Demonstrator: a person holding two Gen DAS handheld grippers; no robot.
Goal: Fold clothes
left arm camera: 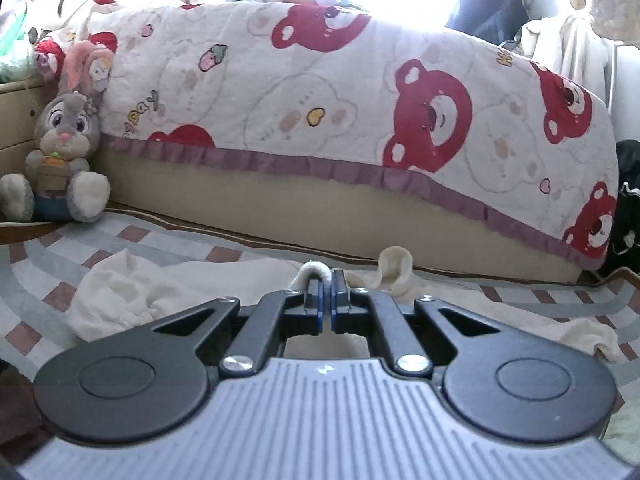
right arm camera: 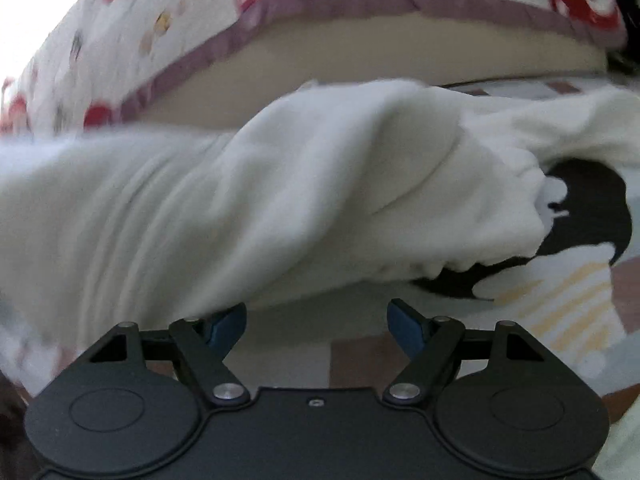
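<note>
We see our left hand-held gripper (left arm camera: pixel 327 280) pressed together, pinching a fold of soft, fuzzy cream garment (left arm camera: pixel 132 280) that lies rumpled on the checked bed cover (left arm camera: pixel 52 248) just ahead. Our right hand-held gripper (right arm camera: pixel 316 316) is spread, nothing between its blue pads, the garment's ribbed white bulk just beyond. Farther off, a bear-print quilt (left arm camera: pixel 320 92) drapes a beige mattress; a plush rabbit (left arm camera: pixel 64 140) sits far left.

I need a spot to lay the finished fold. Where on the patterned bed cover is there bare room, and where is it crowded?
Bare cover lies left of the cream garment, short of the plush rabbit. A second bare strip lies right of the garment, below the bear quilt. The middle is crowded: the left gripper pinches the garment there, and the open right gripper sits at its hem.
</note>
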